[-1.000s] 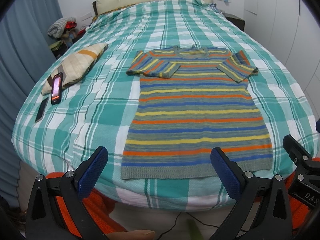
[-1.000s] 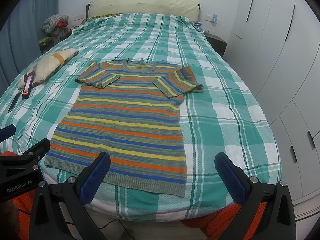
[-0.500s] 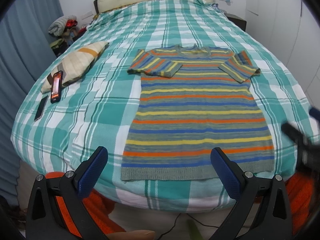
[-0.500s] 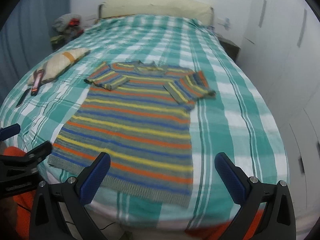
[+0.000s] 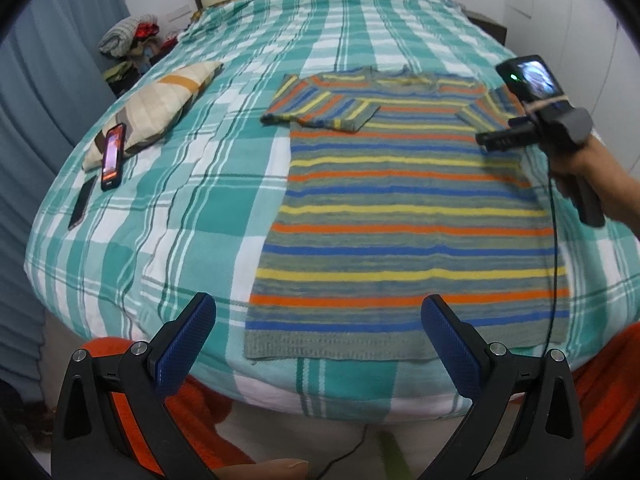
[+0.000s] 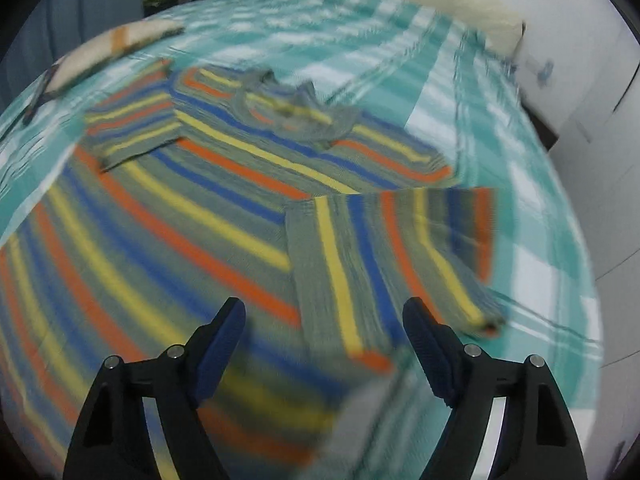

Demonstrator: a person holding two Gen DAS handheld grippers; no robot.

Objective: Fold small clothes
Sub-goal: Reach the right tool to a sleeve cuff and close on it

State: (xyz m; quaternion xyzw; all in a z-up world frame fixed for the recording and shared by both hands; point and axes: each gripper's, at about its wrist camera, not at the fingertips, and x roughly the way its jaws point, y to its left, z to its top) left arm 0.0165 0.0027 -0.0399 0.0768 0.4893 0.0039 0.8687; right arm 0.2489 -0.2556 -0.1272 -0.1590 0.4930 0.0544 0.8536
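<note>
Sweater point(image 5: 404, 208) lies flat on bed point(image 5: 168, 208), frame centre; both sleeves turned in, body unfolded. Right gripper point(image 6: 324, 340) over right sleeve point(image 6: 384, 256), jaws apart, just been closing, holding nothing. Left gripper point(image 5: 320, 344) wide apart, empty, near hem.

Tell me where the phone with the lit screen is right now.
In the left wrist view the phone lies on the bed's left side, propped against the small striped cushion, well left of the striped sweater.
</note>
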